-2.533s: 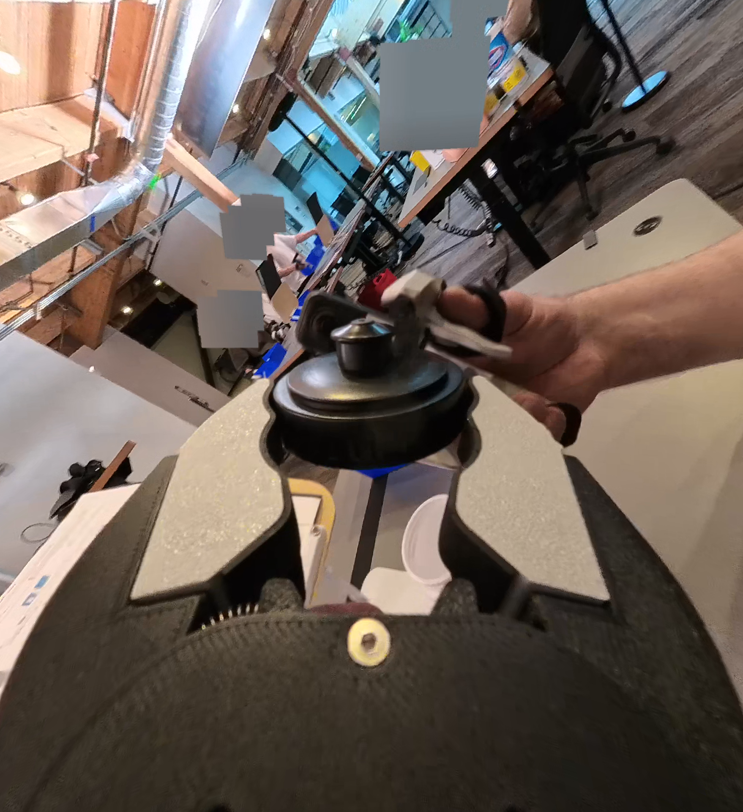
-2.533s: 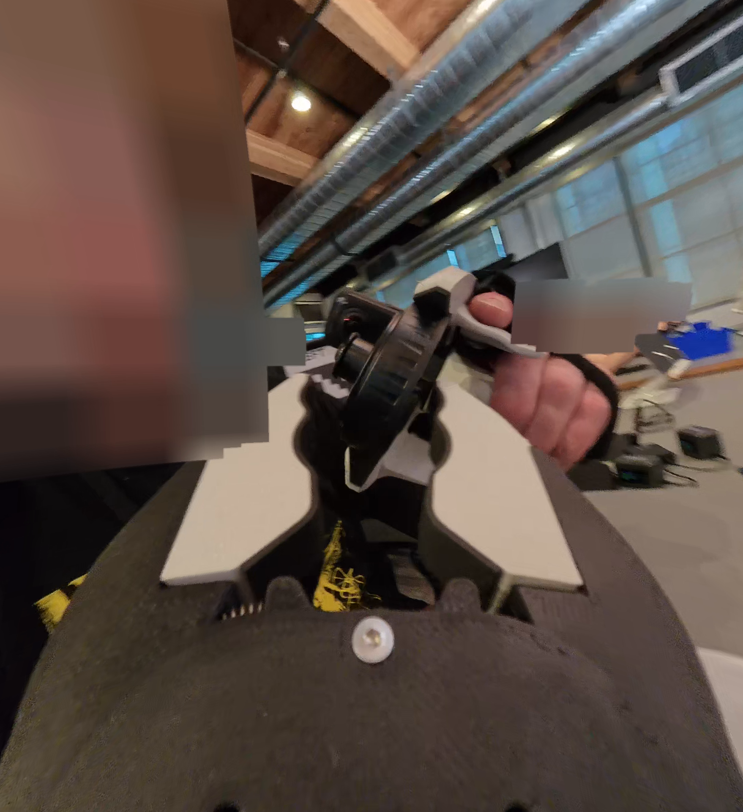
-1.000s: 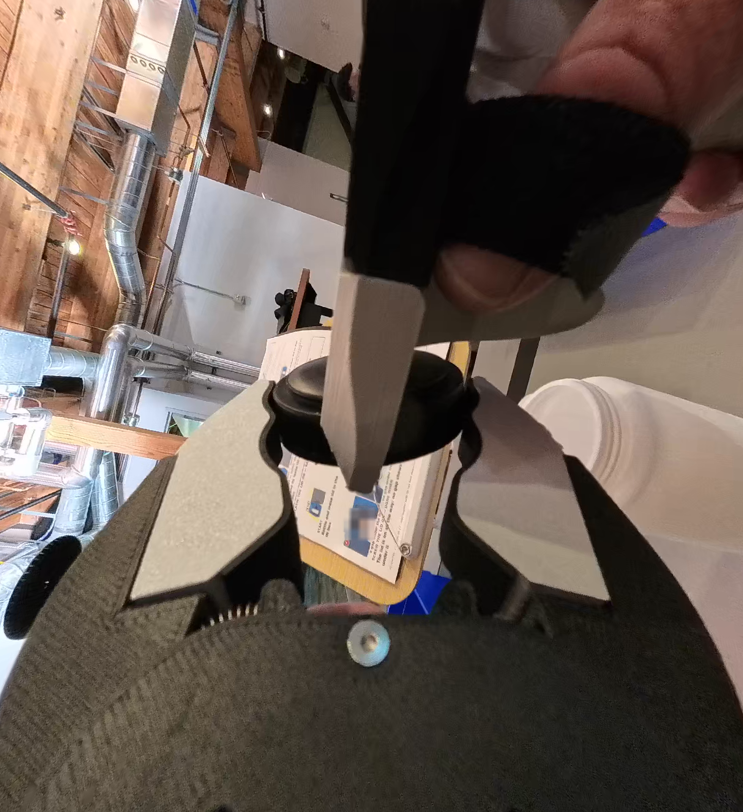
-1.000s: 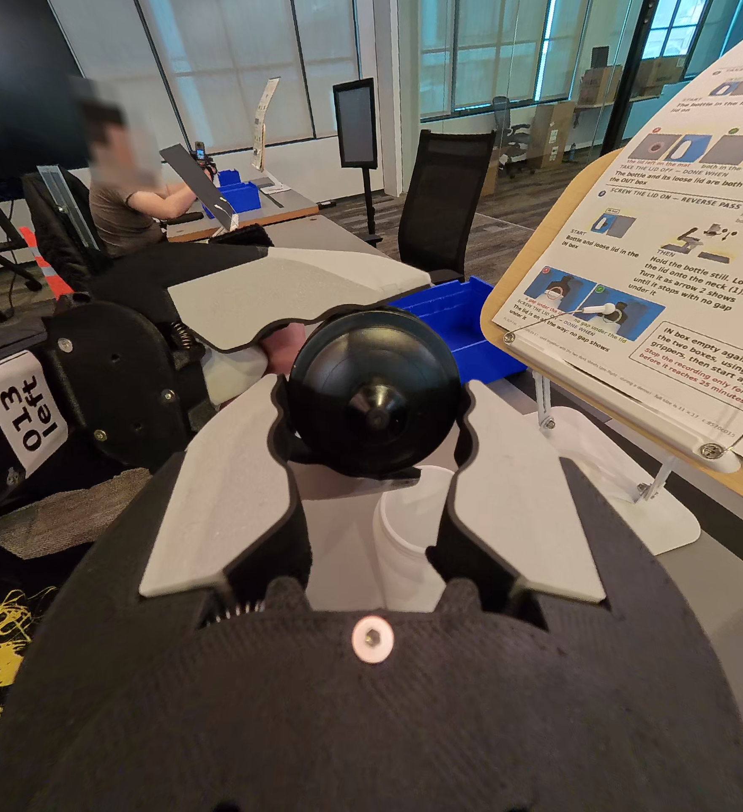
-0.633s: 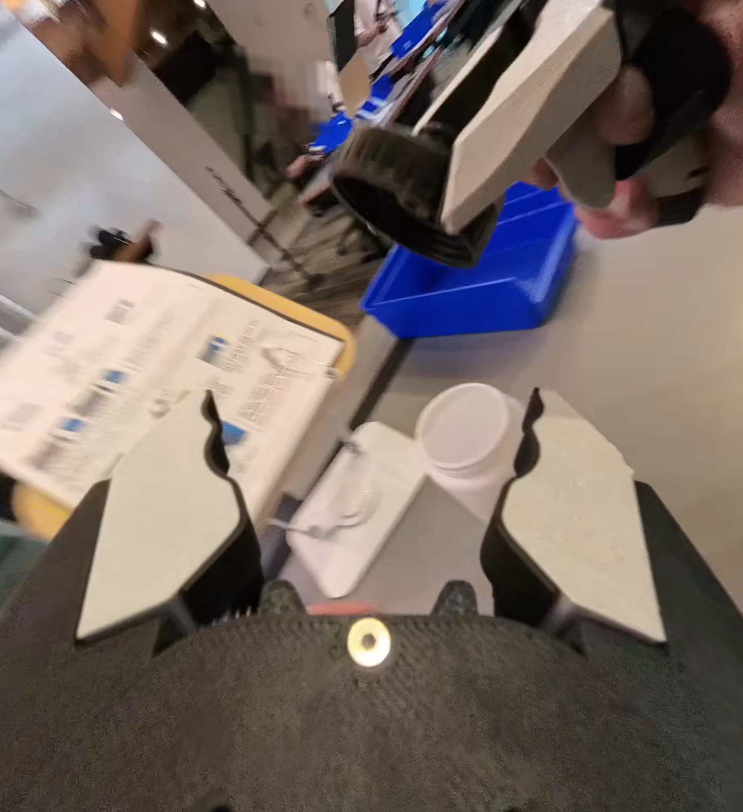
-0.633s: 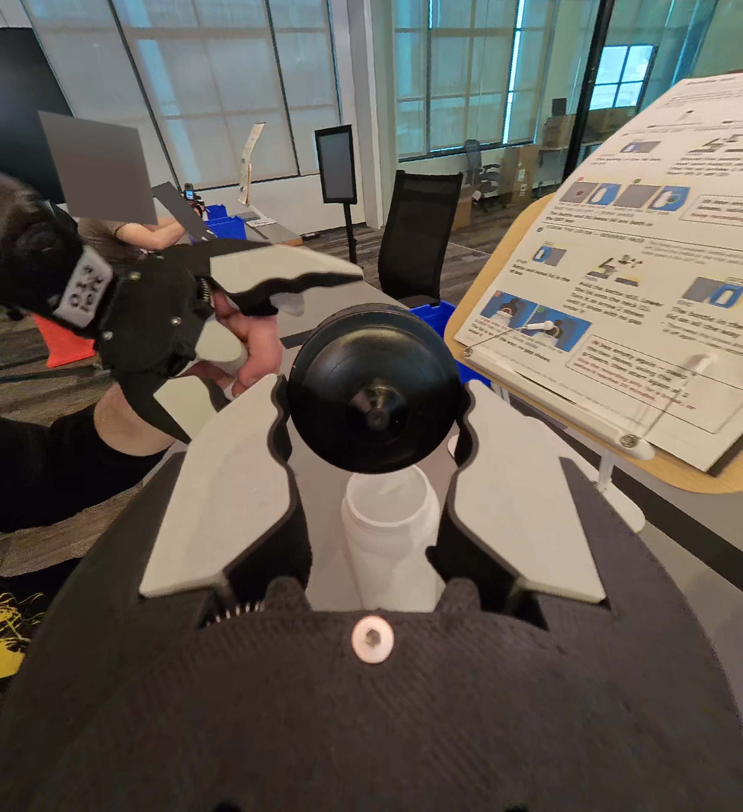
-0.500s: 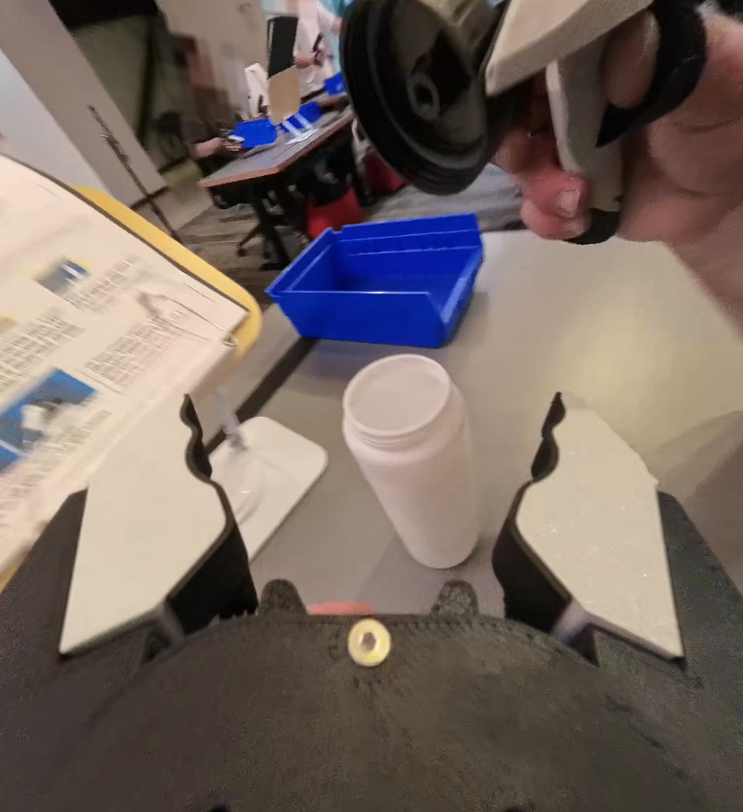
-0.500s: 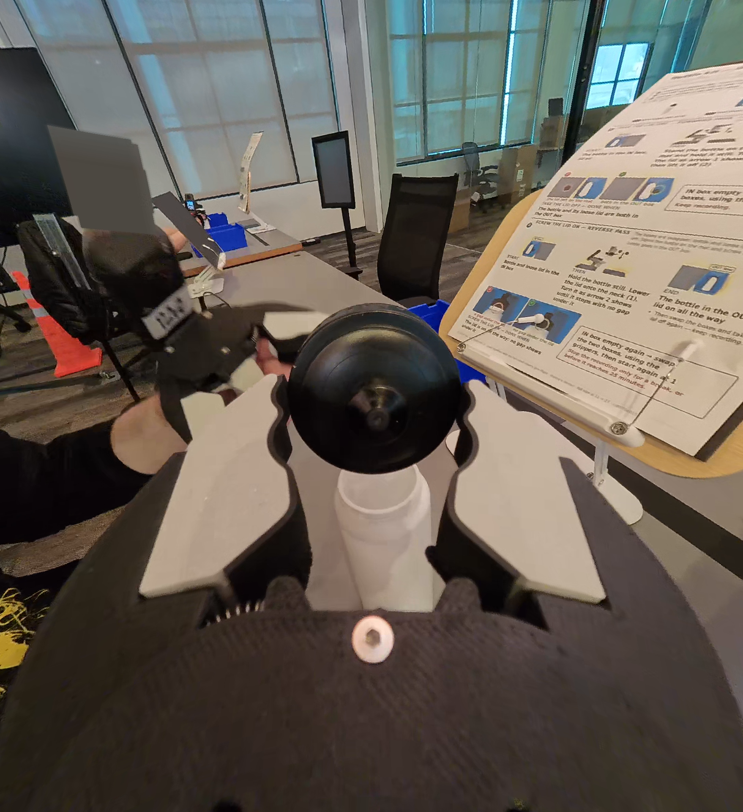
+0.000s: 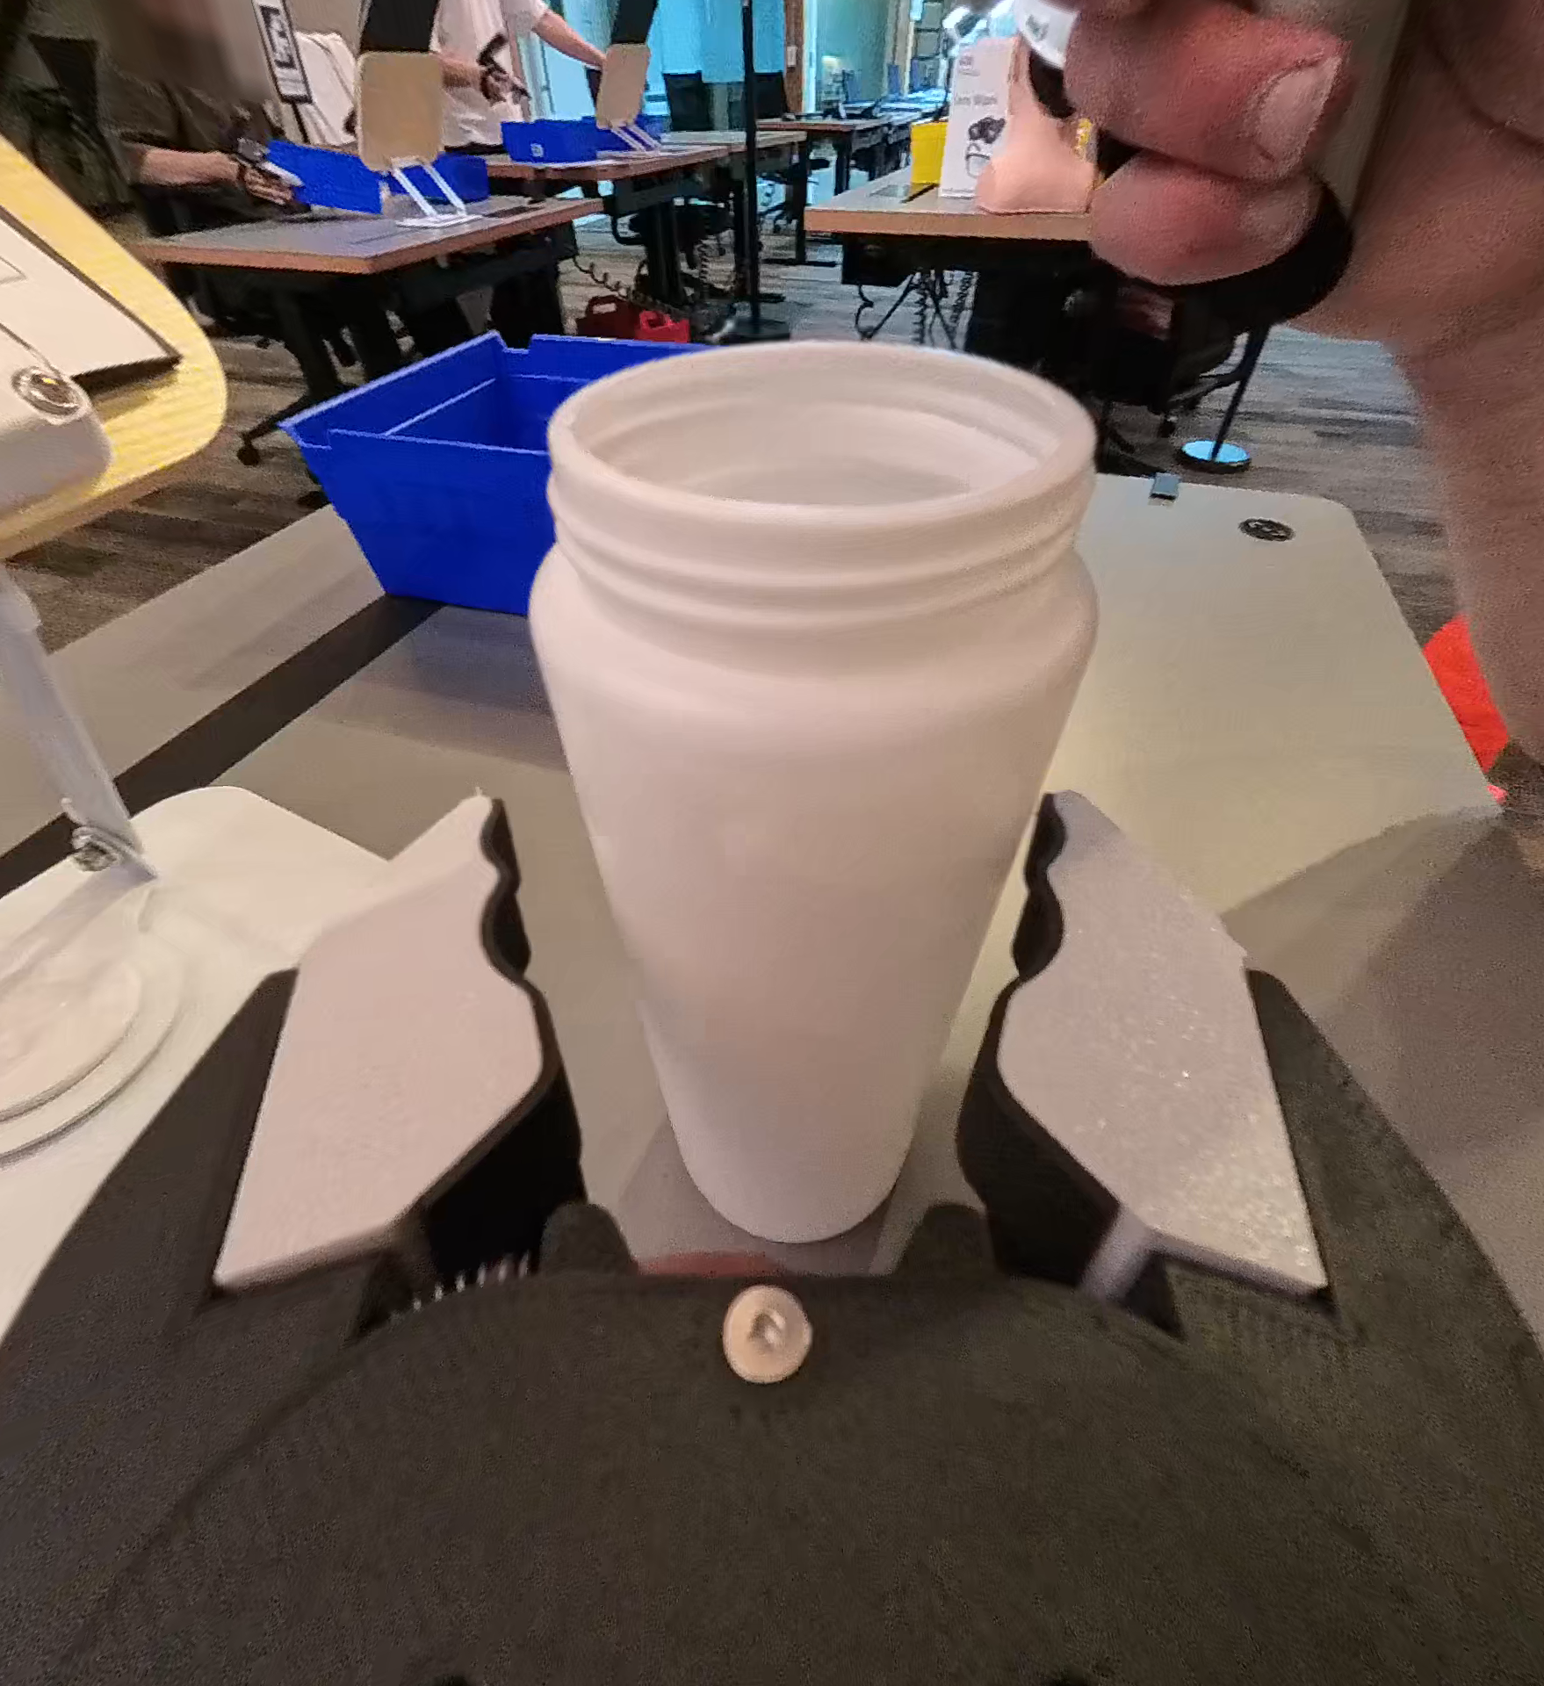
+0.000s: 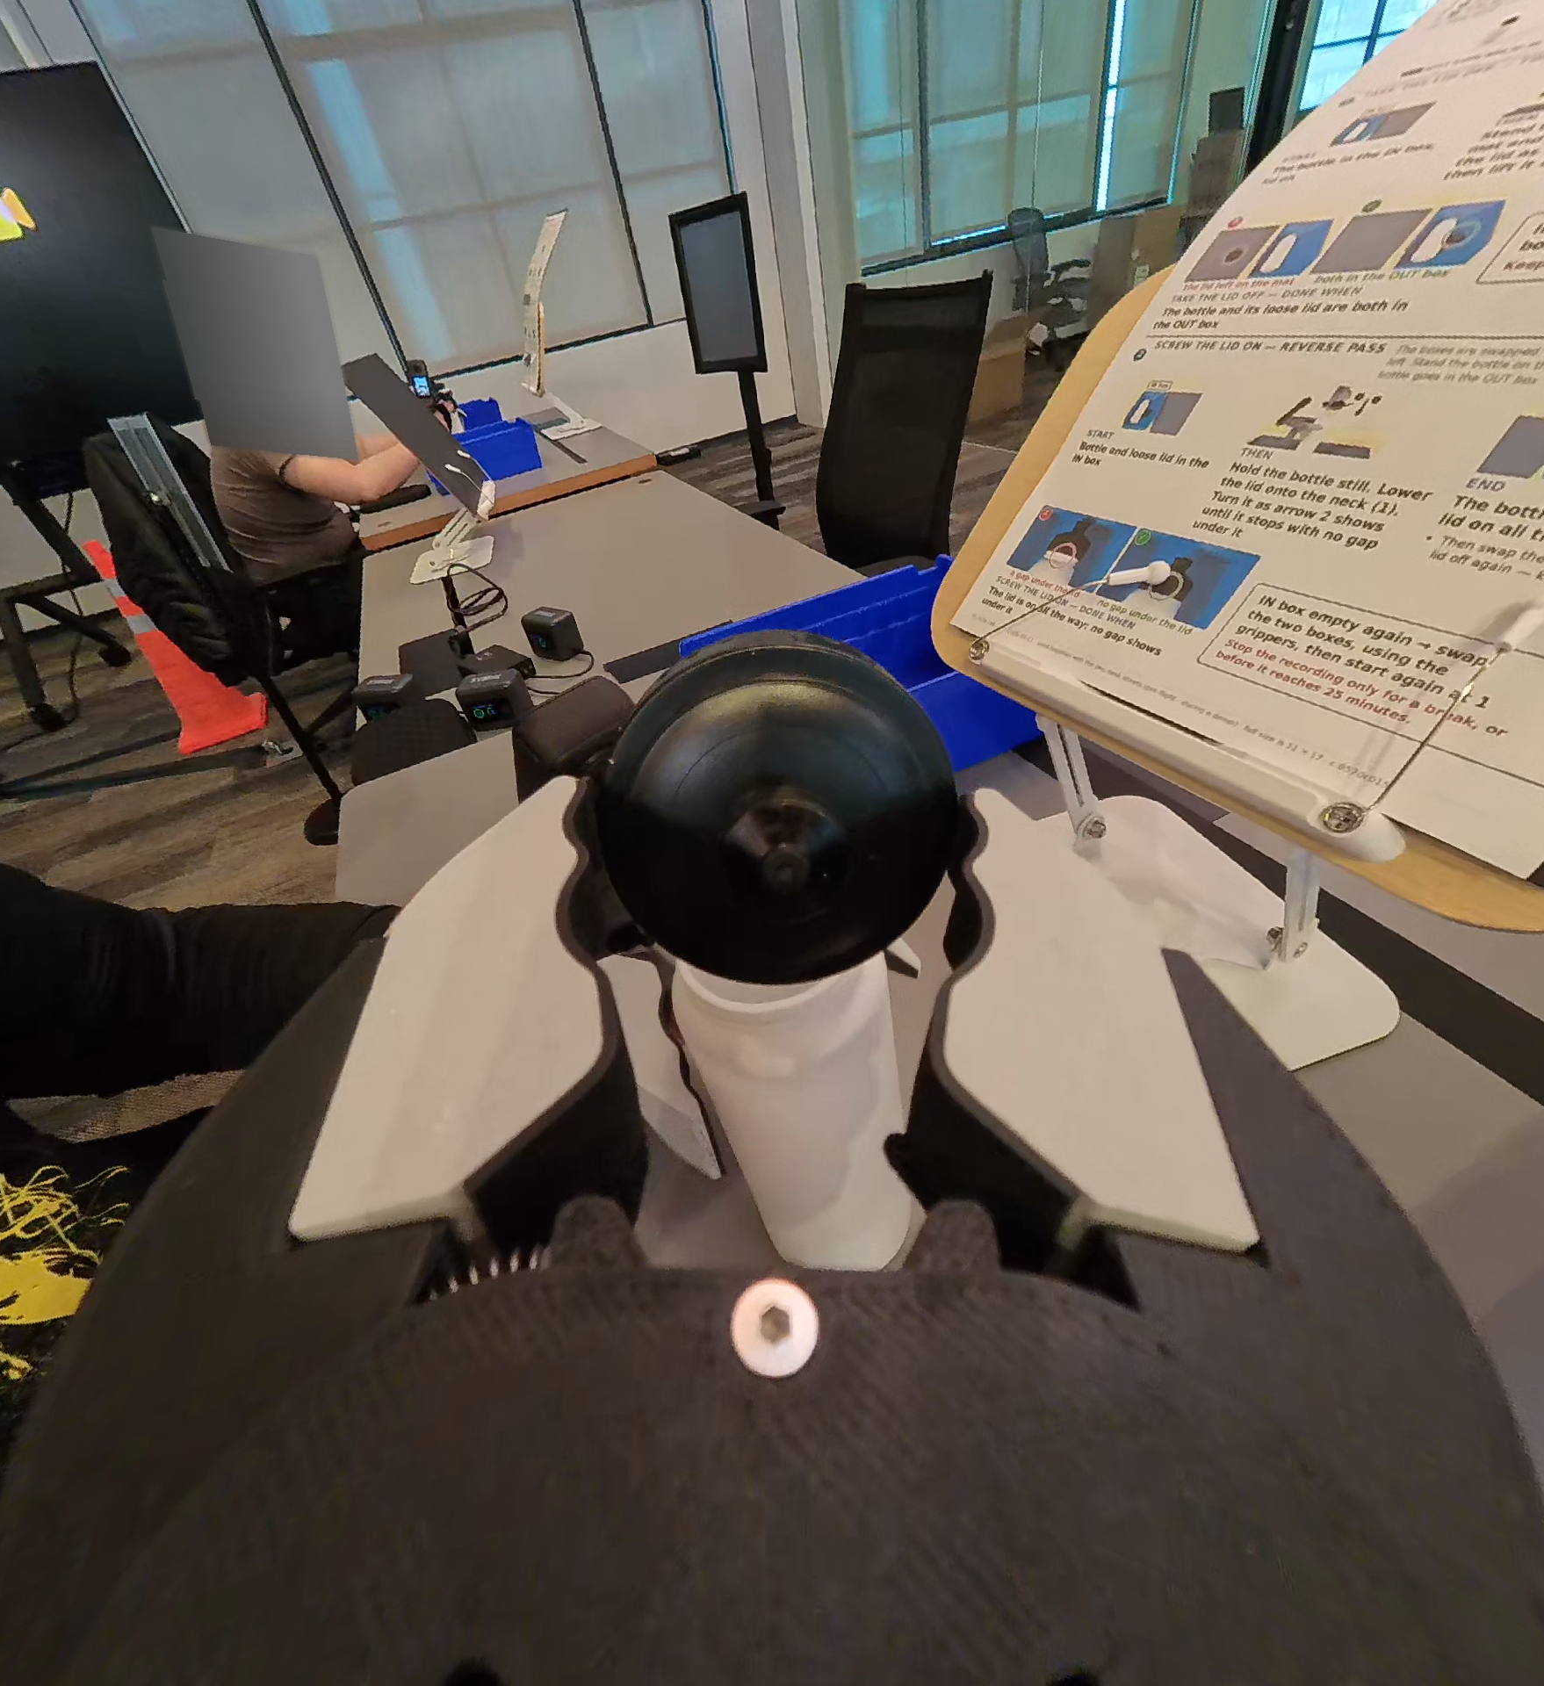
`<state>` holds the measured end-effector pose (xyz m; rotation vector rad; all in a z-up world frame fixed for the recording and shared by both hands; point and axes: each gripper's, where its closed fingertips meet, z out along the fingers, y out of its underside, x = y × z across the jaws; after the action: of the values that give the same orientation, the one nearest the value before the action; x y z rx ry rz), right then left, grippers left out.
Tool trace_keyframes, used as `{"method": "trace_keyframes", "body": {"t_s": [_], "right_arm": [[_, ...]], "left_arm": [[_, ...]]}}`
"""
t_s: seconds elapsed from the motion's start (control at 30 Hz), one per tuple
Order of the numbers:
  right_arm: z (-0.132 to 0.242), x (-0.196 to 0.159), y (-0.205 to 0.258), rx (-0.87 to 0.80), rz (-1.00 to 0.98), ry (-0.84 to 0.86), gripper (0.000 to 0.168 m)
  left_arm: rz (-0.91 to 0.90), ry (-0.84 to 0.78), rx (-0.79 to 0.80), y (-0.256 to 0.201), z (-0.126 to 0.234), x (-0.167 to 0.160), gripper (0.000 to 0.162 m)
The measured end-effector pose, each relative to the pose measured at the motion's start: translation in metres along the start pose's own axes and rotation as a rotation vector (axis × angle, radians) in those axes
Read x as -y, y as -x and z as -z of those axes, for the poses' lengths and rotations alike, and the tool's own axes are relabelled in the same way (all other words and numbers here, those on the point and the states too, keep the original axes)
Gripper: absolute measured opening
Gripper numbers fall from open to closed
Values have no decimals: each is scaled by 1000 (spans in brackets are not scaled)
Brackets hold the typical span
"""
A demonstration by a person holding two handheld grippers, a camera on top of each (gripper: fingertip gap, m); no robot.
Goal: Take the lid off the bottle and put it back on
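A white bottle (image 9: 805, 775) stands upright on the grey table (image 9: 1206, 684), its threaded mouth uncovered. My left gripper (image 9: 768, 807) is open, with one finger on each side of the bottle's lower body; a small gap shows on the left side. My right gripper (image 10: 768, 803) is shut on the black knobbed lid (image 10: 704, 775) and holds it just above the bottle (image 10: 796, 1095). In the left wrist view the lid is out of frame; only the hand (image 9: 1389, 274) holding the right gripper shows at top right.
A blue bin (image 9: 440, 474) sits behind the bottle. An instruction board on a white stand (image 10: 1298, 547) is to the right, its base (image 9: 66, 958) close to the left gripper. Small black devices (image 10: 485, 693) lie on the far table. People sit at other desks.
The left gripper let go of the lid, swung down and closed in until its fingers straddle the bottle. The right gripper kept the lid and brought it over the bottle's mouth.
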<state>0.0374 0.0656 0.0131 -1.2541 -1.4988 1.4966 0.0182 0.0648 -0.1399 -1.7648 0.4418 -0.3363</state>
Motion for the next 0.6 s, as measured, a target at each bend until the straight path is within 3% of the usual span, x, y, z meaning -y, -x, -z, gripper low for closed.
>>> {"method": "trace_keyframes", "body": {"t_s": [0.13,0.37,0.6], "right_arm": [[-3,-5,-3,14,-6,10,74],[-6,-18,-5,58,9,104,74],[-11,-50,2,228,203,537,74]], "left_arm": [[-1,-8,-45,-6,-5,-1,86],[-20,-20,-43,-7,-10,0,85],[-17,-13,-64,-5,-13,1,85]]}}
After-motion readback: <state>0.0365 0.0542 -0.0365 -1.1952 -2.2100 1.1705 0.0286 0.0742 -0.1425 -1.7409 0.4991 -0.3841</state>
